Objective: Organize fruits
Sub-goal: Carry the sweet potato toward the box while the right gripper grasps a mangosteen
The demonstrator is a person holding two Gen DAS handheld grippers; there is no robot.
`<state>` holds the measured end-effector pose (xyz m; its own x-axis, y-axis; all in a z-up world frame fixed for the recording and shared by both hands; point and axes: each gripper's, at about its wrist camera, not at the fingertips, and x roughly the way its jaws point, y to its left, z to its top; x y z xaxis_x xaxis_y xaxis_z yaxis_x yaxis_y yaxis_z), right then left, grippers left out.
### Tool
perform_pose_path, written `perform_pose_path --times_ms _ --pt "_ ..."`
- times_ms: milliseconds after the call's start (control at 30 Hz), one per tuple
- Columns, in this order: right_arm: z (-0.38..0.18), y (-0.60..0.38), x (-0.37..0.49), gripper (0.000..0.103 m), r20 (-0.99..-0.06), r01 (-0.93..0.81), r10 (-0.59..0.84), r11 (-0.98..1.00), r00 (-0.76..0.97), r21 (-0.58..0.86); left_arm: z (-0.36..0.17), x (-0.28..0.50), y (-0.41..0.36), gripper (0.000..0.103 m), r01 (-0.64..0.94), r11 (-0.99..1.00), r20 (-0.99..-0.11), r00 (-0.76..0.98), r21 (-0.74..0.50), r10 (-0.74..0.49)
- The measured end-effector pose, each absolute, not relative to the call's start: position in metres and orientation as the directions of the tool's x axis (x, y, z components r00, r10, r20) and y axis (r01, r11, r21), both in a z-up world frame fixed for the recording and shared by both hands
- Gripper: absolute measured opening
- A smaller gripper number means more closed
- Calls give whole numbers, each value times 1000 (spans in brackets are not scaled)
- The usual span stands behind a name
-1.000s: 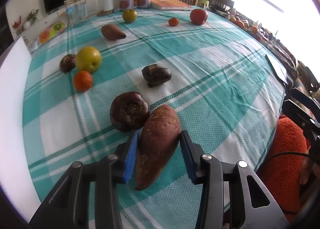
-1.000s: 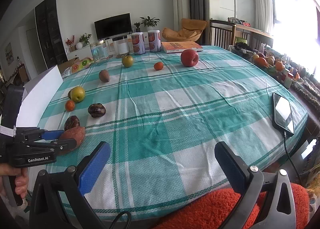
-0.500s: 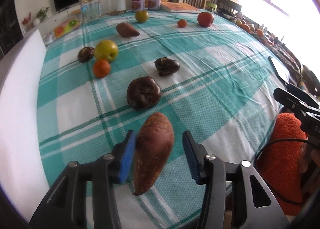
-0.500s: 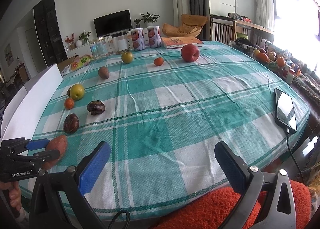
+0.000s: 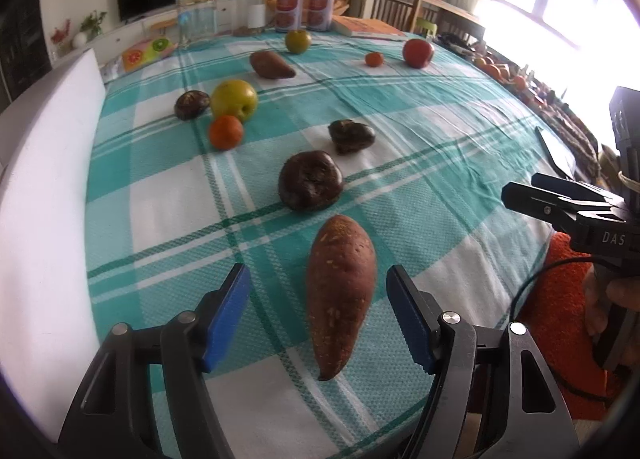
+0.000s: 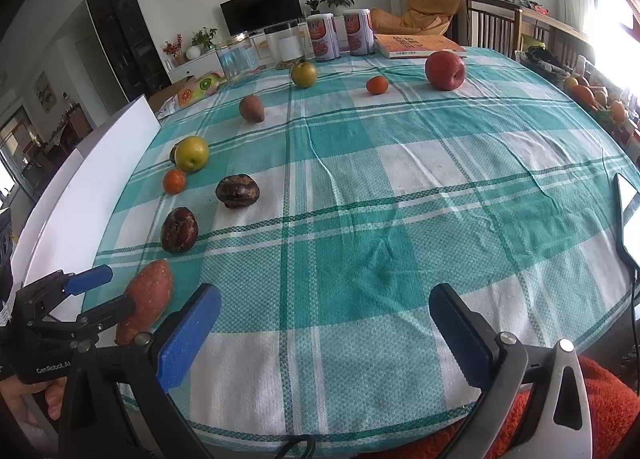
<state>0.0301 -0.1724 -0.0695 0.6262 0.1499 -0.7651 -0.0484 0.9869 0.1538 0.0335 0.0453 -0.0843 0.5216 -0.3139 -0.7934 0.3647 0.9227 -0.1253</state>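
Note:
A reddish-brown sweet potato [image 5: 340, 291] lies on the checked tablecloth [image 5: 420, 163] near the front left edge, between the blue pads of my left gripper [image 5: 318, 315]. The jaws stand open, clear of it on both sides. It also shows in the right wrist view [image 6: 148, 299], with the left gripper [image 6: 100, 295] around it. My right gripper [image 6: 324, 331] is open and empty over the table's front edge. Two dark brown fruits [image 5: 310, 186] [image 5: 351, 135] lie just beyond the sweet potato.
Further left are an orange [image 5: 226, 132], a yellow-green apple [image 5: 234, 99] and another dark fruit [image 5: 191, 105]. At the back lie a second sweet potato [image 5: 270, 65], a green apple [image 5: 298, 41], a small orange [image 5: 374, 59] and a red apple [image 5: 418, 53]. A phone [image 6: 626, 215] lies at the right edge. A white board [image 5: 44, 187] borders the left.
My left gripper carried the sweet potato back toward the front edge, set it on the cloth and opened. The right gripper has barely moved.

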Motion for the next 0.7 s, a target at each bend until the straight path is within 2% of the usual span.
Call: perform_pose_path --times_ms 100,133,200,233,367,500,533,600,700 --pt "-69 -182 27 103 -754 -17 155 982 638 188 -88 35 34 71 404 907 -801 501 -118 -327" --pt "-69 -186 27 103 -752 -7 158 980 640 200 -89 37 31 65 412 903 -804 493 -120 -332" --pt "-71 -190 29 103 -757 3 171 975 630 222 -94 41 26 47 403 912 -817 497 -81 -292" --pt "-72 -191 30 103 -760 4 178 973 625 231 -95 41 26 43 404 912 -817 499 -76 -289" --pt "-70 -179 40 103 -768 -69 242 965 593 251 -88 36 49 43 334 918 -800 479 -215 -362" --pt "-73 -128 76 102 -760 -252 450 893 468 373 -66 14 70 43 297 922 -774 511 -249 -374" --pt "-75 -113 85 100 -763 -283 462 886 451 369 -60 9 77 43 282 925 -770 519 -254 -370" --pt "-81 -80 101 90 -784 -344 457 880 421 328 -51 1 90 43 248 931 -763 536 -266 -361" --pt "-93 -40 119 82 -812 -394 430 878 395 273 -36 -8 107 43 207 941 -748 570 -268 -339"
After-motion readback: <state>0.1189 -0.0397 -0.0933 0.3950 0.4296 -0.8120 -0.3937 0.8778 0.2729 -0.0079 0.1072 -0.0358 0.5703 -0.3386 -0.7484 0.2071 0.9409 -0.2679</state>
